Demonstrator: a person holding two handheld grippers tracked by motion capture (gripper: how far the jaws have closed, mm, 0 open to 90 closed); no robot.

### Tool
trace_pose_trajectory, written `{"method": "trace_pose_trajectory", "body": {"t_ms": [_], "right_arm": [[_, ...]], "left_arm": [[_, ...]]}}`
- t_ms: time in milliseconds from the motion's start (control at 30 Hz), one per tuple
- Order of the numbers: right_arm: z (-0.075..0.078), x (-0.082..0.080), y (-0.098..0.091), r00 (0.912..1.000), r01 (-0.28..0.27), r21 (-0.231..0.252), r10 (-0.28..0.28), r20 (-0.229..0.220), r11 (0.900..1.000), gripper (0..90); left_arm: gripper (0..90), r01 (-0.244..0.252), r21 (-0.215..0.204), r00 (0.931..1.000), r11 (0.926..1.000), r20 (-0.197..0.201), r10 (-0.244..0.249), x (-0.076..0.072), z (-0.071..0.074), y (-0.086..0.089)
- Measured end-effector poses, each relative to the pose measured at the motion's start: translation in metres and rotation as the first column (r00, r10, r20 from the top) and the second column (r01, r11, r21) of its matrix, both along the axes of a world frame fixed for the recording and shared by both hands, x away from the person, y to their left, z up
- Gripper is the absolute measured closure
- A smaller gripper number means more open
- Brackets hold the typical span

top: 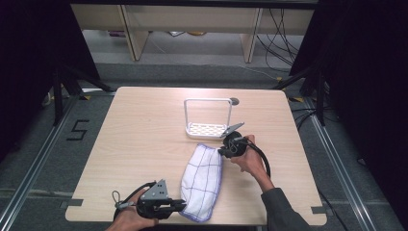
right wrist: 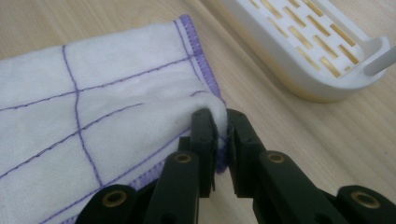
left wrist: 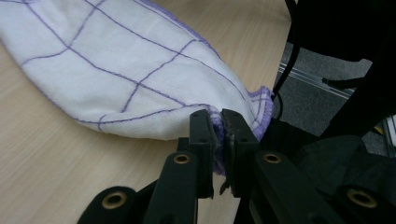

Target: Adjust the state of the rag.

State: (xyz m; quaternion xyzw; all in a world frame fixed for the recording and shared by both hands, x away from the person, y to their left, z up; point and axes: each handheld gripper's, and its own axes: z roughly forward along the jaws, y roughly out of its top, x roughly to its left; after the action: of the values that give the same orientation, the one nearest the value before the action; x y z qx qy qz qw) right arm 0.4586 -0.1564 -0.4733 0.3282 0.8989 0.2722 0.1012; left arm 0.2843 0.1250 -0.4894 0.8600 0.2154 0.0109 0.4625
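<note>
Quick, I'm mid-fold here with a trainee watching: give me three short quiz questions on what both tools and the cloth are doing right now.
1. True or false: the left tool is shut on the purple-trimmed edge of the checked cloth.
2. What is the right tool gripping? A) the white rack's handle B) a corner fold of the cloth C) nothing
3. Name the white slotted item on the table just beyond the cloth, and say whether the cloth touches it.

Key
1. True: in the left gripper view the cloth edge is pinched between the closed jaws.
2. B: its jaws pinch the cloth near the stitched corner.
3. The white rack; the cloth lies apart from it, with bare wood between.
</note>
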Motion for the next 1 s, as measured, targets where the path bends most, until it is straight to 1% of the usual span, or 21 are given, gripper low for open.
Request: {"method": "trace_pose_trajectory", "body": {"t_ms": [67, 100, 200, 233, 267, 300, 333, 367, 467, 500, 533, 600, 633, 700, 733, 767, 800, 867, 900, 933, 1000], "right_arm": [[-0.001, 0.0, 0.0, 0.9997, 0.022, -0.01, -0.022, -0.005, 0.9997, 82.3], [-0.003, 0.002, 0.0, 0.9999, 0.009, -0.009, -0.009, 0.014, 0.9999, 82.1], [-0.006, 0.002, -0.002, 0.9999, 0.016, -0.007, -0.016, -0.001, 0.9999, 79.1], [-0.007, 0.002, -0.002, 0.9998, 0.021, -0.01, -0.021, 0.002, 0.9997, 77.1], [-0.009, 0.004, -0.004, 0.9996, 0.019, -0.01, -0.018, 0.023, 0.9998, 72.7], [-0.009, 0.003, -0.004, 0.9985, 0.047, -0.007, -0.046, 0.028, 0.9989, 68.0], [-0.008, 0.002, -0.005, 0.9976, 0.068, 0.001, -0.068, 0.015, 0.9977, 64.3], [-0.007, 0.002, -0.007, 0.9957, 0.09, 0.011, -0.09, 0.022, 0.9959, 60.9], [-0.001, -0.001, -0.017, 0.9878, 0.148, 0.066, -0.151, 0.04, 0.9868, 53.0], [0.001, -0.002, -0.02, 0.9859, 0.16, 0.08, -0.163, 0.038, 0.9839, 51.4], [0.005, -0.003, -0.024, 0.9791, 0.197, 0.111, -0.201, 0.029, 0.9741, 50.3], [0.009, -0.004, -0.033, 0.9761, 0.207, 0.131, -0.214, 0.038, 0.9694, 47.2], [0.01, -0.005, -0.035, 0.9749, 0.216, 0.14, -0.222, 0.023, 0.9662, 46.4], [0.01, -0.003, -0.038, 0.9732, 0.216, 0.158, -0.226, 0.046, 0.9636, 45.0], [0.011, -0.003, -0.038, 0.971, 0.227, 0.164, -0.236, 0.036, 0.9598, 44.3], [0.009, -0.002, -0.039, 0.9701, 0.224, 0.176, -0.236, 0.055, 0.9587, 43.6], [0.01, -0.002, -0.037, 0.9688, 0.233, 0.189, -0.245, 0.04, 0.9539, 42.8], [0.012, -0.003, -0.037, 0.9704, 0.233, 0.172, -0.24, 0.024, 0.9572, 42.4], [0.012, -0.003, -0.036, 0.9689, 0.242, 0.173, -0.247, 0.01, 0.9548, 42.2], [0.011, -0.002, -0.034, 0.9707, 0.232, 0.174, -0.239, 0.024, 0.9572, 42.2], [0.009, -0.002, -0.031, 0.9663, 0.251, 0.188, -0.257, 0.007, 0.9494, 42.3]], "left_arm": [[82.3, 0.006, 0.013, 1.0, 0.9999, -0.002, -0.006, 0.0, -0.001, -0.003], [82.3, 0.009, 0.003, 0.9999, 1.0, -0.005, -0.009, 0.0, -0.002, -0.006], [80.8, 0.019, 0.009, 0.9996, 0.9998, -0.019, -0.019, -0.001, -0.006, -0.009], [79.1, 0.02, 0.01, 0.9988, 0.9997, -0.045, -0.02, -0.002, -0.008, -0.01], [74.6, 0.042, 0.018, 0.9976, 0.999, -0.055, -0.041, -0.001, -0.009, -0.01], [69.4, 0.044, 0.002, 0.9957, 0.999, -0.081, -0.043, -0.002, -0.01, -0.011], [64.3, 0.038, 0.01, 0.9938, 0.9992, -0.105, -0.037, -0.002, -0.01, -0.011], [58.8, 0.061, 0.018, 0.9921, 0.998, -0.11, -0.059, 0.0, -0.008, -0.01], [49.0, 0.039, -0.005, 0.9927, 0.9992, -0.114, -0.04, 0.002, -0.002, -0.007], [46.4, 0.023, 0.004, 0.9945, 0.9997, -0.102, -0.022, 0.006, 0.003, -0.003], [43.8, 0.016, -0.006, 0.9955, 0.9999, -0.093, -0.016, 0.009, 0.006, -0.001], [41.5, -0.025, -0.021, 0.9959, 0.9995, -0.087, 0.023, 0.022, 0.012, 0.005], [41.0, -0.045, -0.023, 0.9956, 0.9987, -0.083, 0.043, 0.027, 0.014, 0.006], [41.0, -0.095, -0.022, 0.9935, 0.9952, -0.066, 0.093, 0.04, 0.016, 0.01], [40.9, -0.1, -0.015, 0.9935, 0.9949, -0.056, 0.099, 0.047, 0.016, 0.011], [40.8, -0.138, -0.013, 0.9897, 0.9904, -0.041, 0.137, 0.058, 0.015, 0.012], [40.1, -0.146, 0.004, 0.9887, 0.9893, -0.035, 0.146, 0.064, 0.015, 0.013], [38.7, -0.164, 0.016, 0.9852, 0.9864, -0.048, 0.164, 0.077, 0.012, 0.015], [38.4, -0.195, 0.021, 0.9794, 0.9806, -0.049, 0.196, 0.087, 0.01, 0.014], [38.3, -0.199, 0.032, 0.9786, 0.9794, -0.045, 0.201, 0.093, 0.008, 0.015], [38.3, -0.223, 0.049, 0.974, 0.9736, -0.03, 0.225, 0.105, 0.005, 0.014]]}}
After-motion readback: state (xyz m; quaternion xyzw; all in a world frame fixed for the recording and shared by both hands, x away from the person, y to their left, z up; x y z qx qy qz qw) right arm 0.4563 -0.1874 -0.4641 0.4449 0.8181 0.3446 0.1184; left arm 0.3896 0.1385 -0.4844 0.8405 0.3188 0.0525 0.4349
